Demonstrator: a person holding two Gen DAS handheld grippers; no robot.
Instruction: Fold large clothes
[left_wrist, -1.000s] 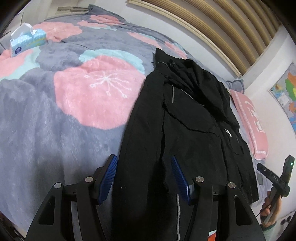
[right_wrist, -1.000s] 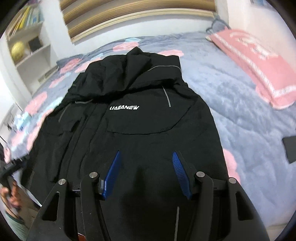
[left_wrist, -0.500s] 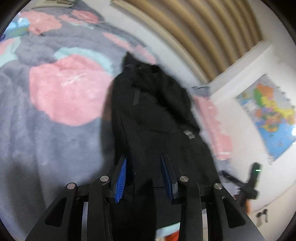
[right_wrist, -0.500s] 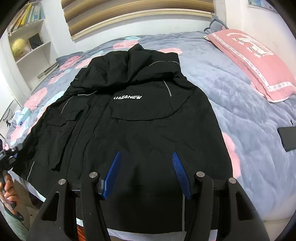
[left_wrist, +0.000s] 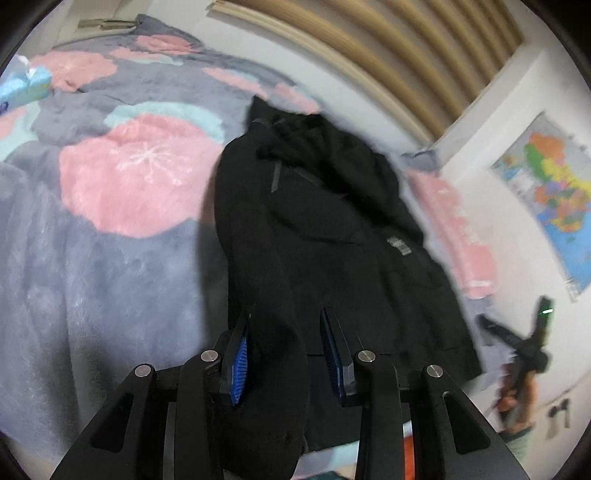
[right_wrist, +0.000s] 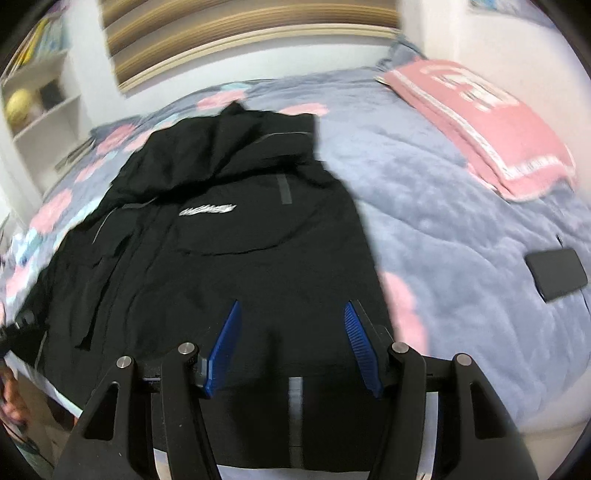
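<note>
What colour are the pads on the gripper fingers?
Blue, ribbed pads set on black fingers; they show most sharply in the right wrist view.

Left gripper (left_wrist: 284, 354) w/ blue ribbed pads: jaws have just been closing, now narrowed around a bunched fold of the black hooded jacket (left_wrist: 332, 229); a sec ago they stood wide w/ the cloth lying flat between. That jacket edge is now lifted off the grey-and-pink fleece blanket (left_wrist: 110, 258), draping as a thick roll btwn the pads. Right-wrist view now takes in more of the black phone (right_wrist: 556, 273) on the blanket.
</note>
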